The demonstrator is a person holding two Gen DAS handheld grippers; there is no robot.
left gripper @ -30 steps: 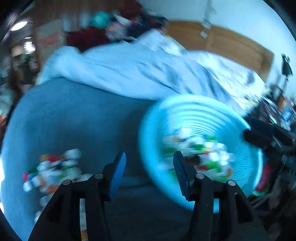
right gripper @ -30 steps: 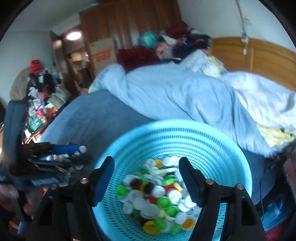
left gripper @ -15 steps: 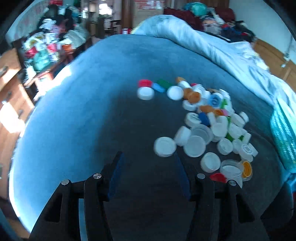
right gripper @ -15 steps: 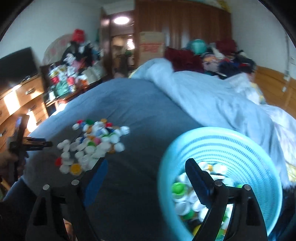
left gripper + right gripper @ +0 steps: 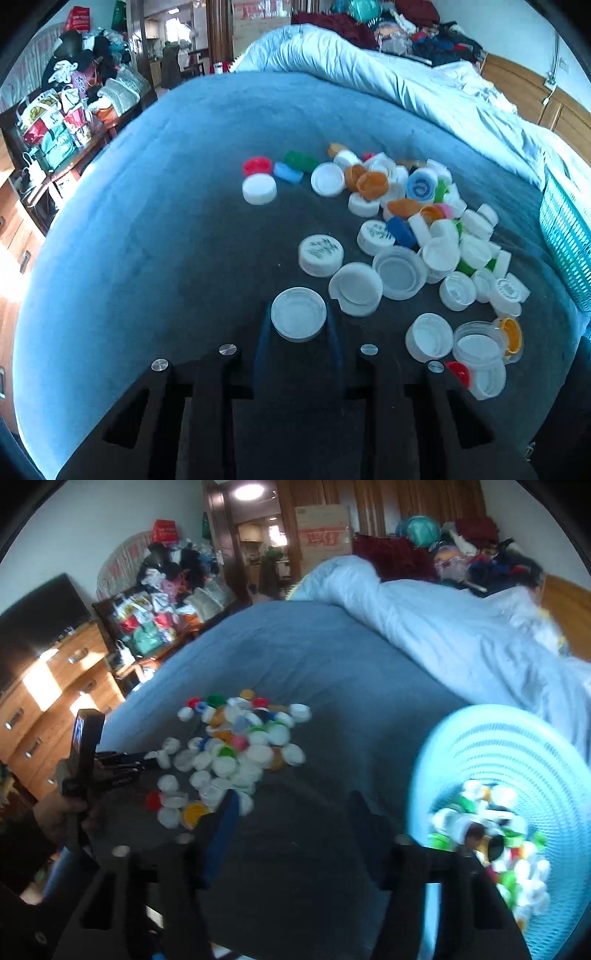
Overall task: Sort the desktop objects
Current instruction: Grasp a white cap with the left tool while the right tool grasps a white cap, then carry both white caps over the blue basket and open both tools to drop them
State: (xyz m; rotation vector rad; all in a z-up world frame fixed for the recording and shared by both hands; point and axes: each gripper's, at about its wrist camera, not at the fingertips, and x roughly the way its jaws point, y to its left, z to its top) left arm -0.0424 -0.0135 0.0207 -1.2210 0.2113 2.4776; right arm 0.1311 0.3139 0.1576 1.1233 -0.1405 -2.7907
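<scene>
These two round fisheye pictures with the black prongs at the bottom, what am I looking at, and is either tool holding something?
No robot here: a person holds a hand-held two-finger gripper in each hand, and each carries a camera looking out along its fingers. One picture is from the left gripper, the other from the right gripper.

They work over a blue blanket on a bed. A pile of bottle caps lies on it, mostly white, some orange, green, blue and red. A light blue basket beside it already holds caps.

The left gripper has just closed on a white cap at the near edge of the pile. The right gripper's jaws have just been closing but stand apart with nothing between them.
</scene>
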